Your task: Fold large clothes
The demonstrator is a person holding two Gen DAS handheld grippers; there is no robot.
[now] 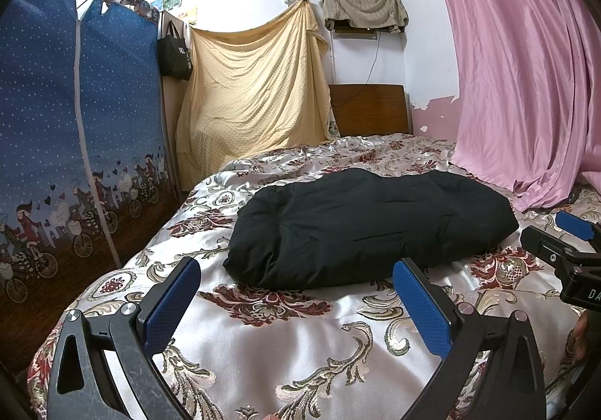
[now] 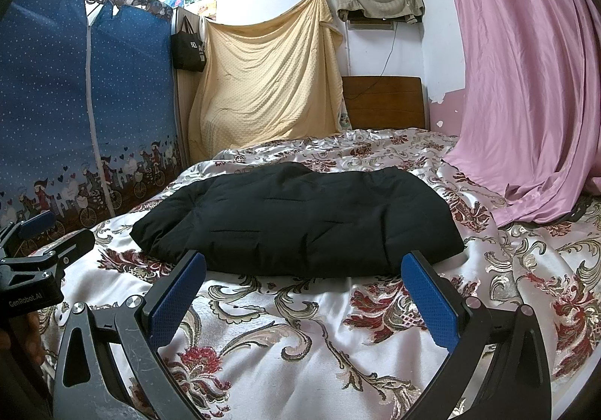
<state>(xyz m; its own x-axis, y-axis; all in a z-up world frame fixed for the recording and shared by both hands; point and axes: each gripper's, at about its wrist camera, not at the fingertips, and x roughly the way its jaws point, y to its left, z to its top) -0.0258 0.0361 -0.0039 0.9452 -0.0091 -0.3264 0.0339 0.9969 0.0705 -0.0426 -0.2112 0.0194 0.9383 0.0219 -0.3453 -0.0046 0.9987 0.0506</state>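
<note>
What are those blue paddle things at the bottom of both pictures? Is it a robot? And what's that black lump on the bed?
No robot here. A person holds a two-finger grabber in each hand, and each grabber has a camera looking out along its blue fingers. One picture comes from the left gripper, the other from the right gripper. Both are open and hold nothing. The black lump is a puffy black jacket, folded into a bundle on the flowery bedspread. A pink curtain hangs at the right.

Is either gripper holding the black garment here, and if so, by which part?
Nothing is held. The left gripper and right gripper are open, short of the black garment.
</note>
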